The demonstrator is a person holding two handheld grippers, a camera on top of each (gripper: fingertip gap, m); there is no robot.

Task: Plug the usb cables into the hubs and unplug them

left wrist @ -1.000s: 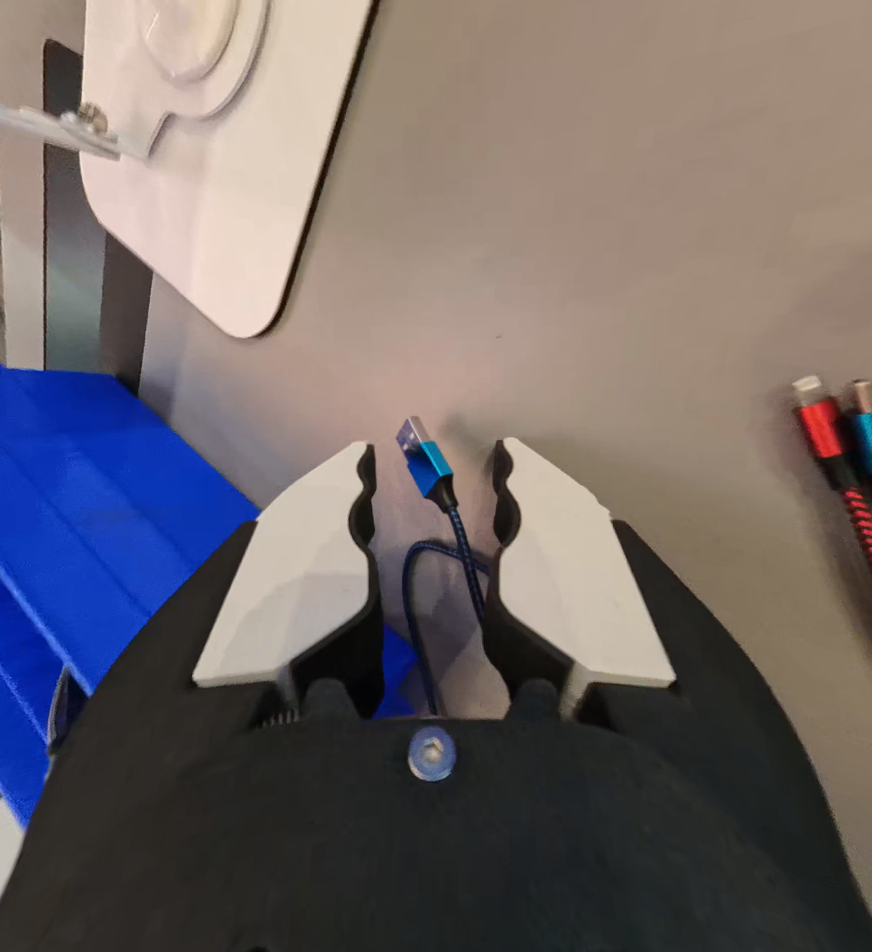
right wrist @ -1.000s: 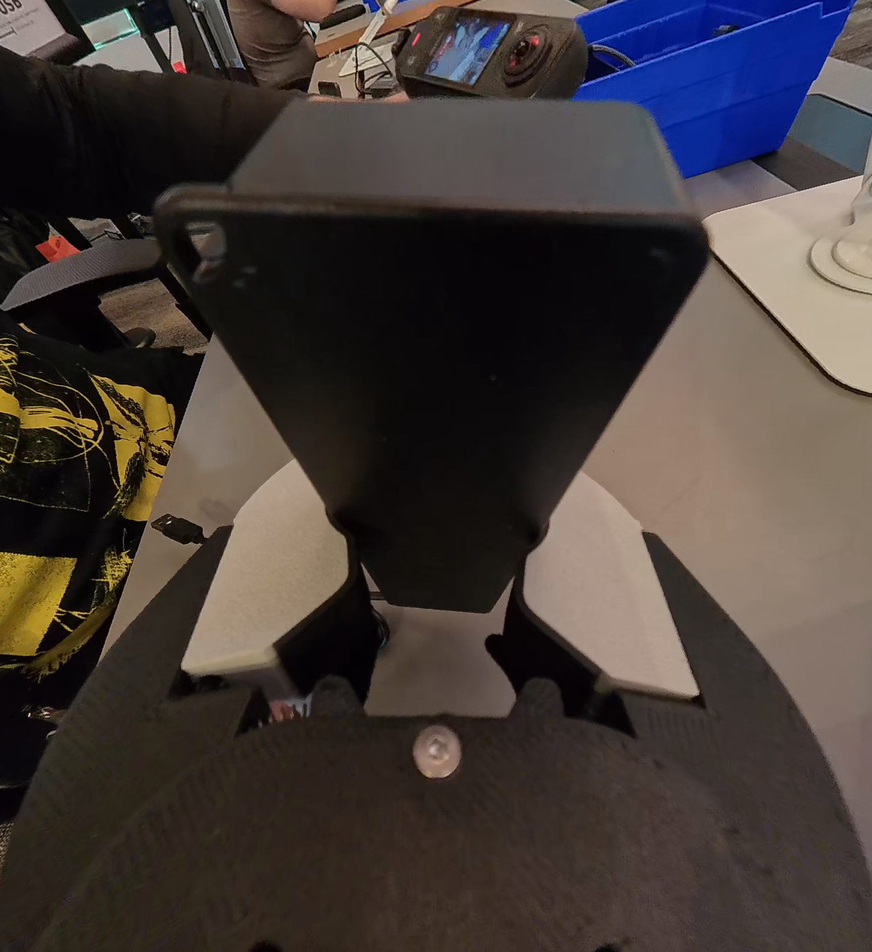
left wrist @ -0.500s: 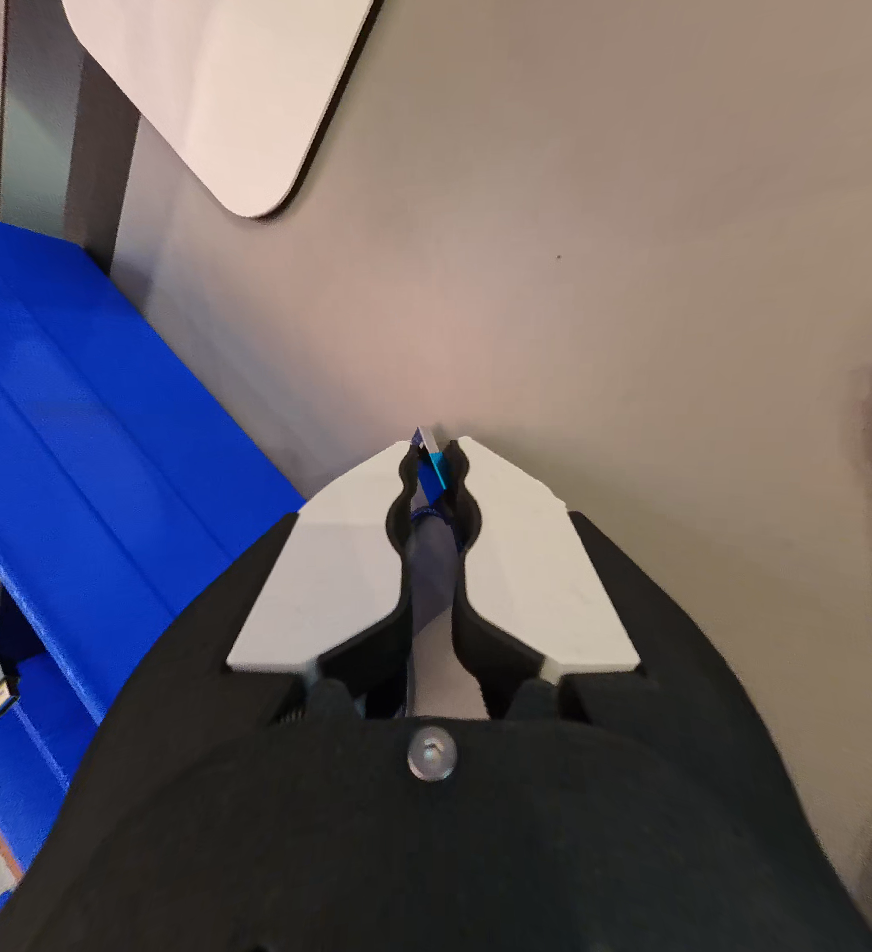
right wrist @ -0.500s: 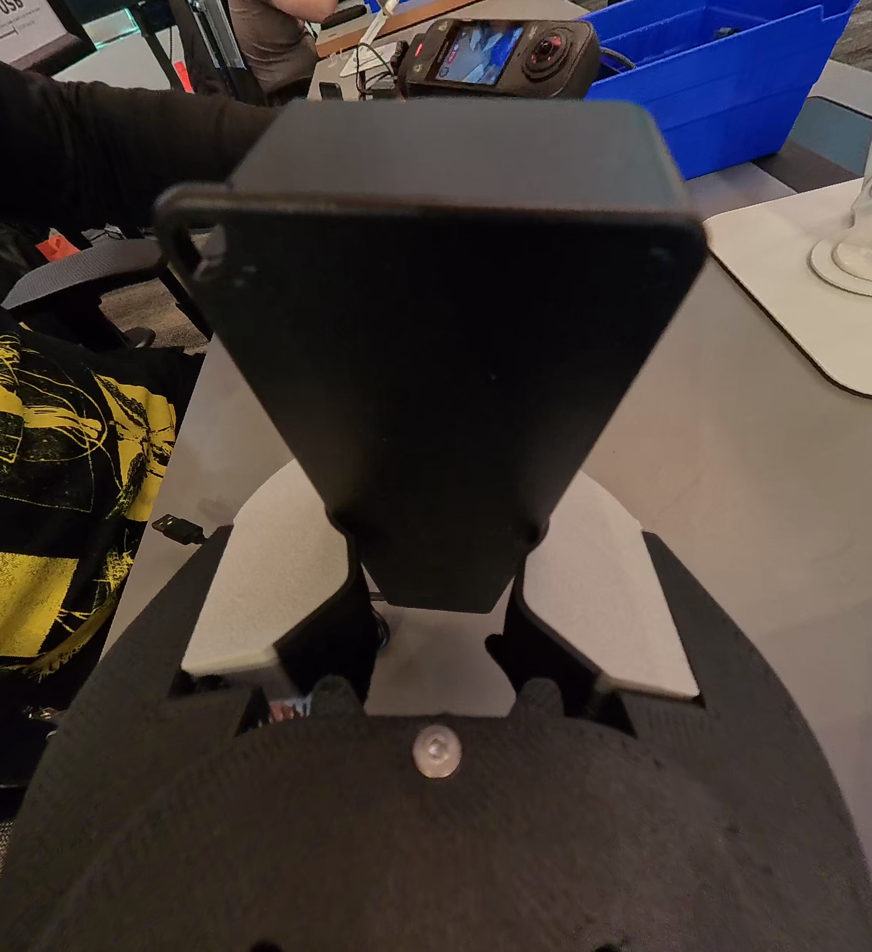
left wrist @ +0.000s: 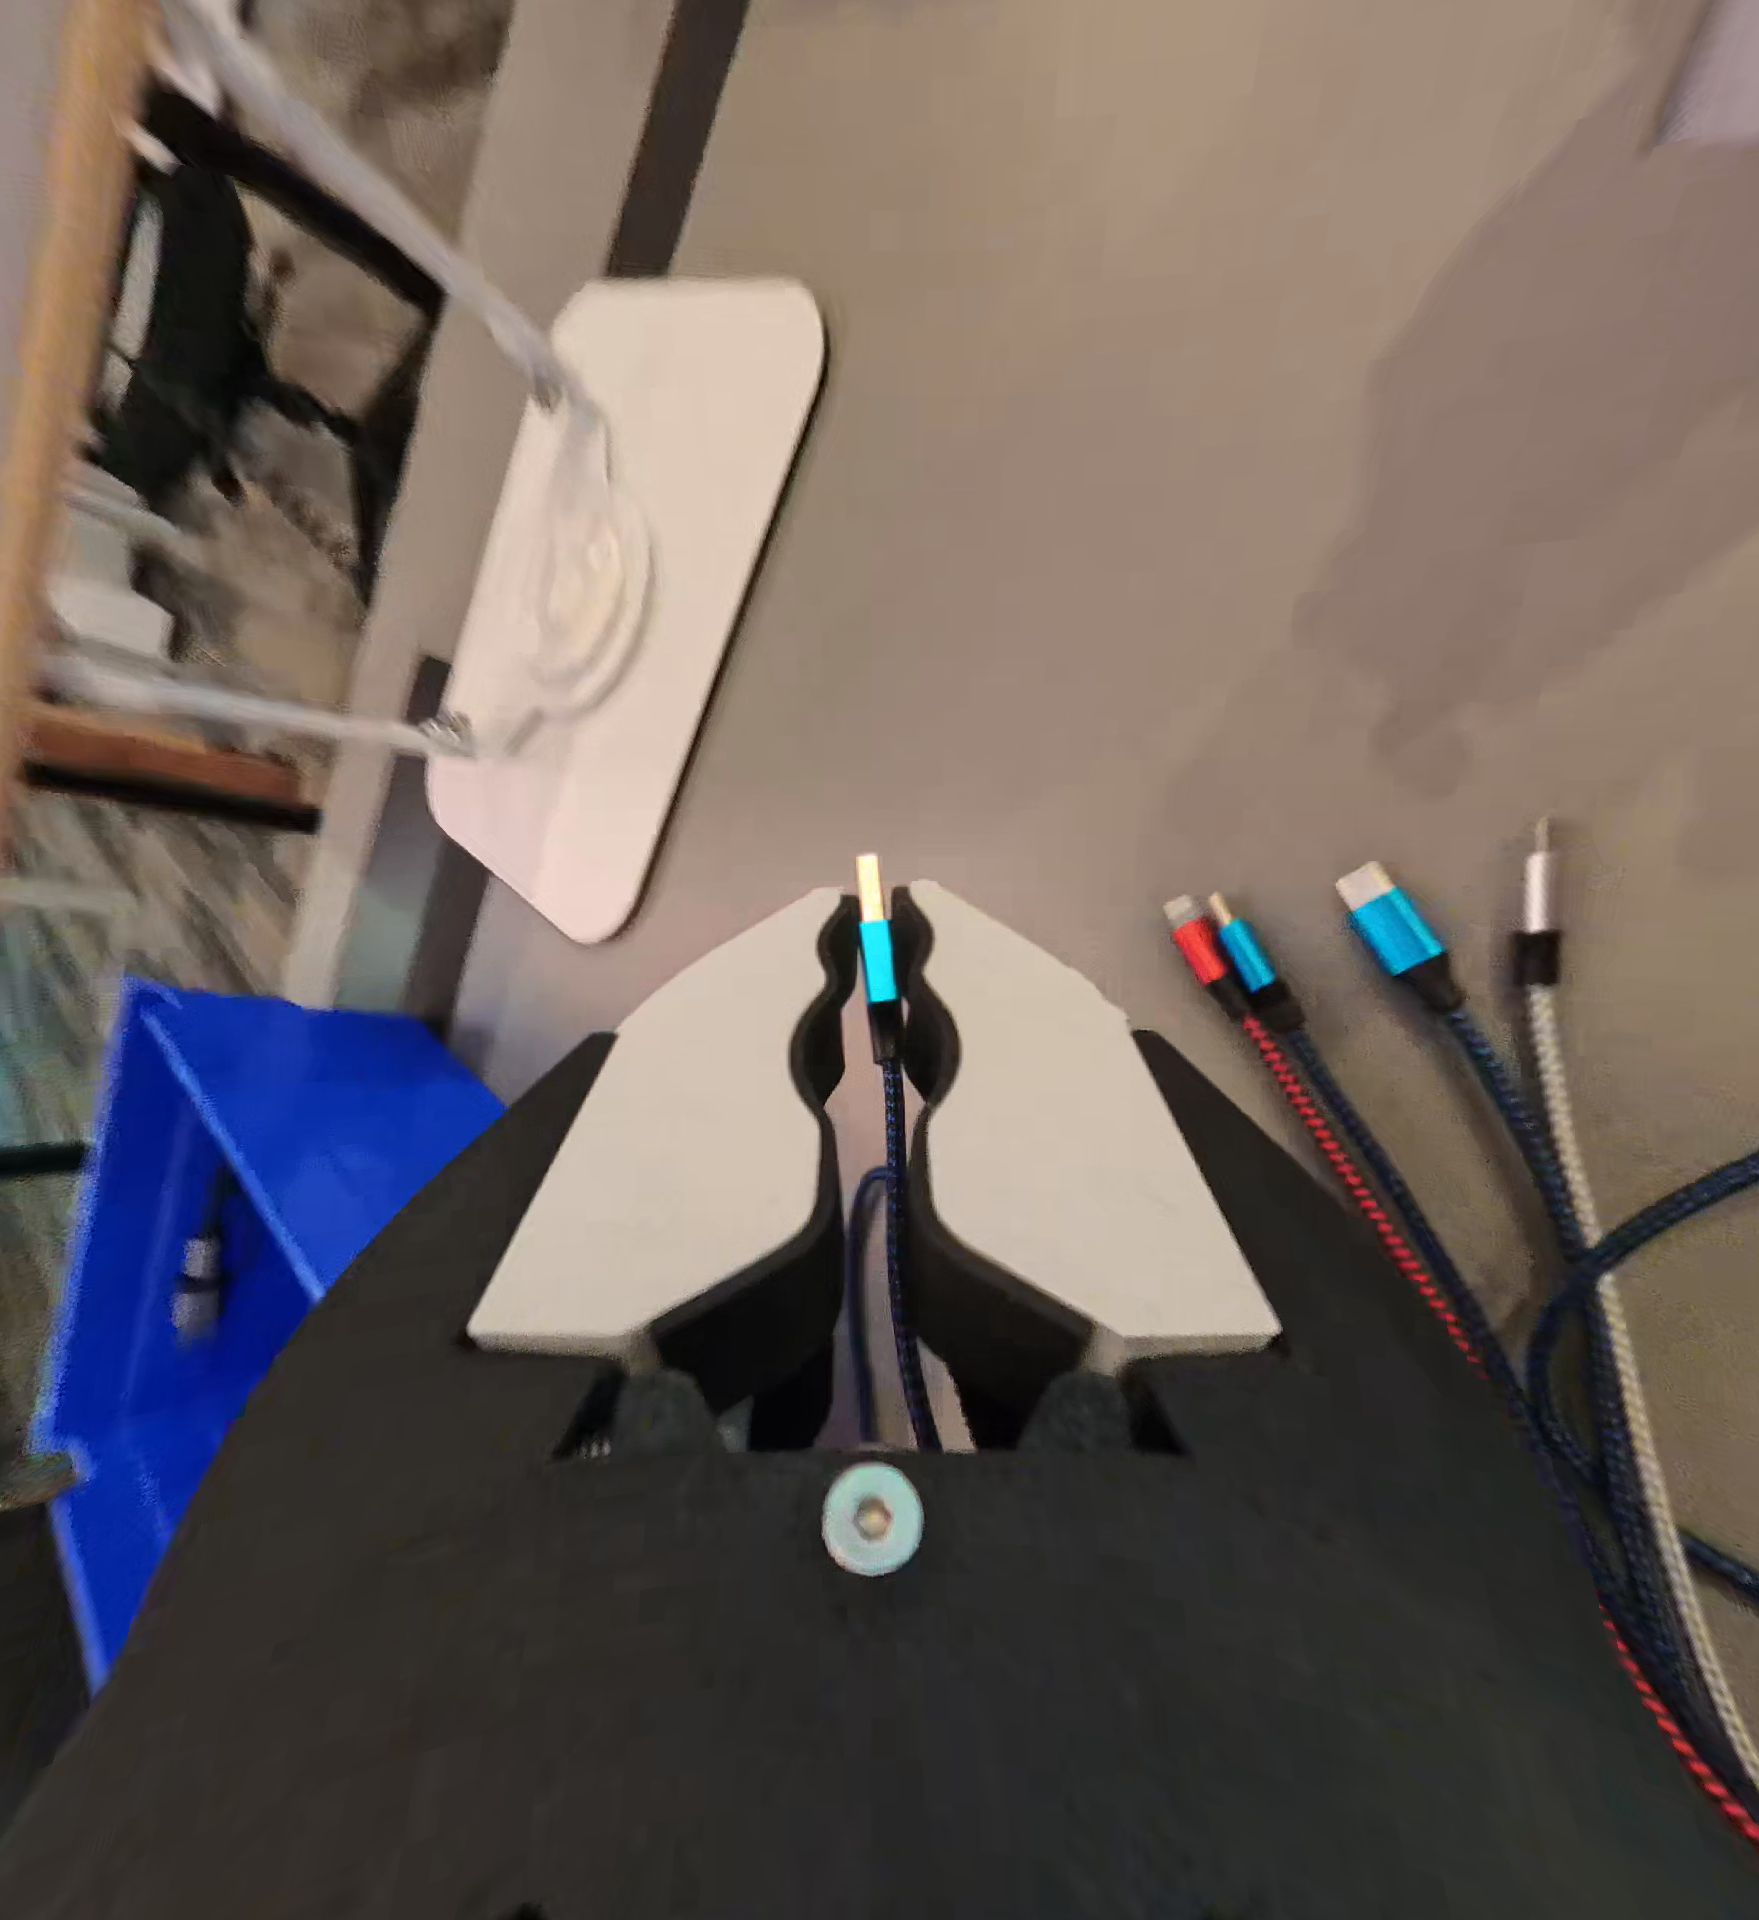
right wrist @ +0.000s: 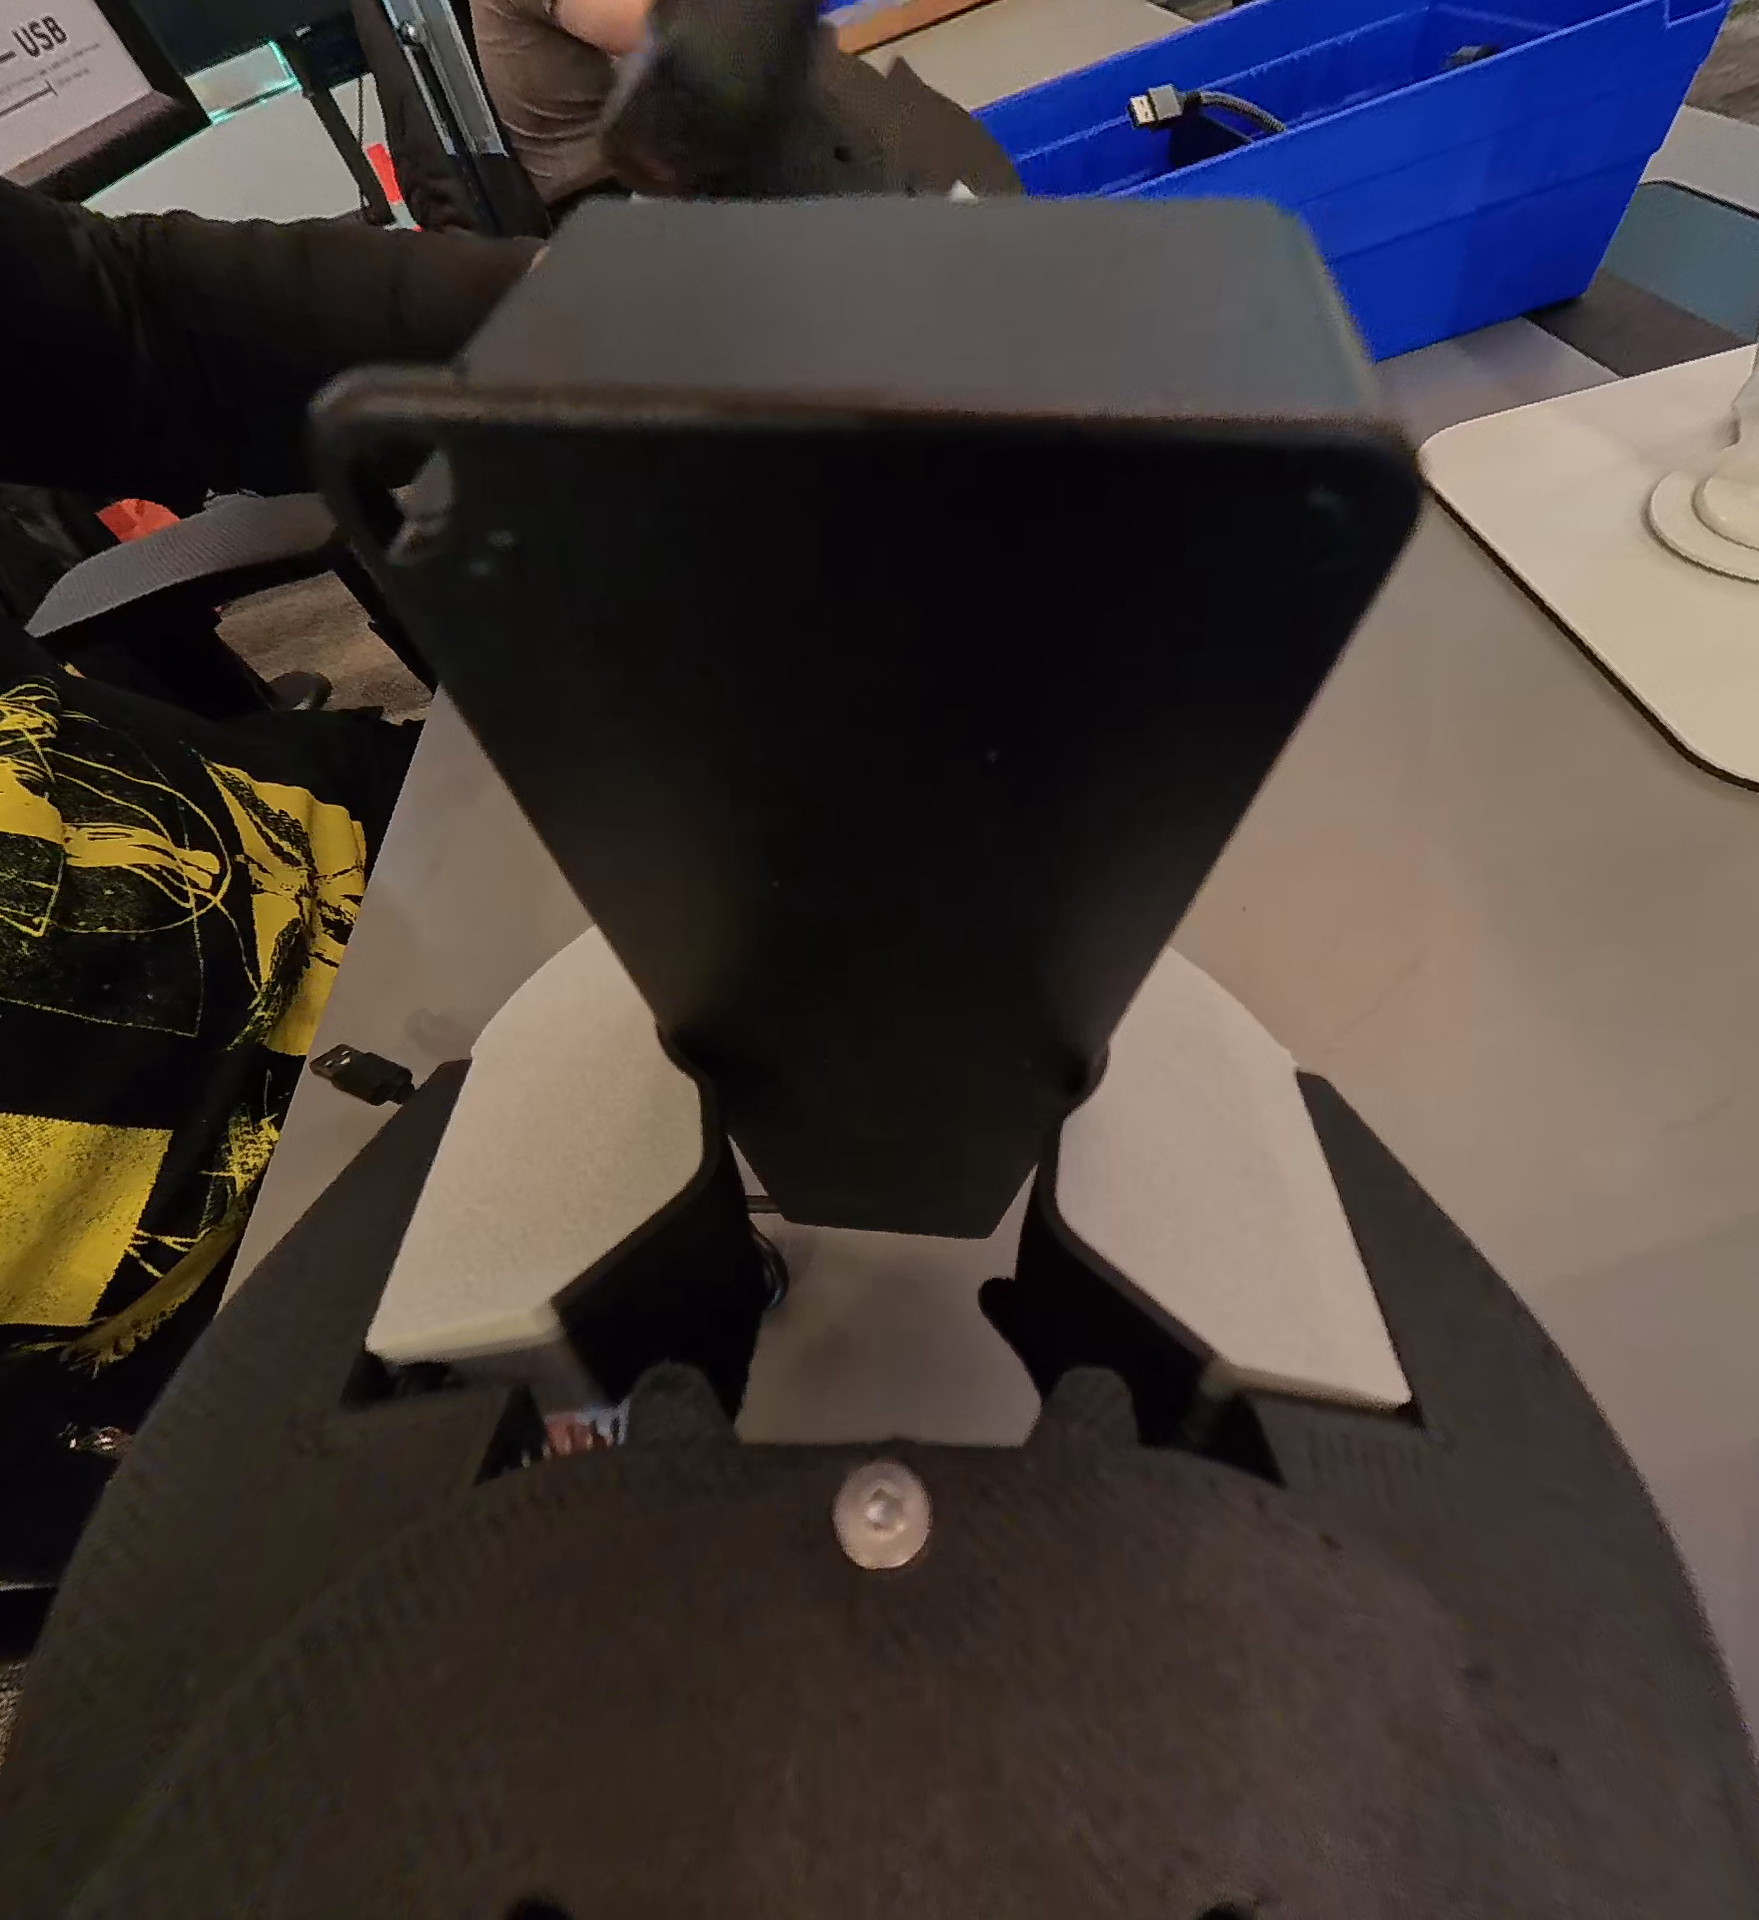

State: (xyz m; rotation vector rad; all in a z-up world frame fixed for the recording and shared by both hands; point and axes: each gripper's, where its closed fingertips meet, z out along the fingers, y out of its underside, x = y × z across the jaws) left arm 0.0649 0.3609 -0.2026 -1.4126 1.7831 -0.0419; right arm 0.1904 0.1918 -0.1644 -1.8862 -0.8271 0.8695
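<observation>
While pinched btwn left tongs (left wrist: 877,904), blue USB plug (left wrist: 877,961), tip fwd

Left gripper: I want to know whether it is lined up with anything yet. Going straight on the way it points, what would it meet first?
Probably nothing soon. The left gripper, shut on the blue plug, points over bare grey table. The white base plate lies off to the left, though depth is unclear.

A blue-shelled USB plug (left wrist: 877,961) on dark braided cable stands clamped between the left fingers (left wrist: 1010,1039); four more cables (left wrist: 1394,1091) lie on the desk; the black hub (right wrist: 854,675) stands tilted between the right fingers (right wrist: 563,1143)
</observation>
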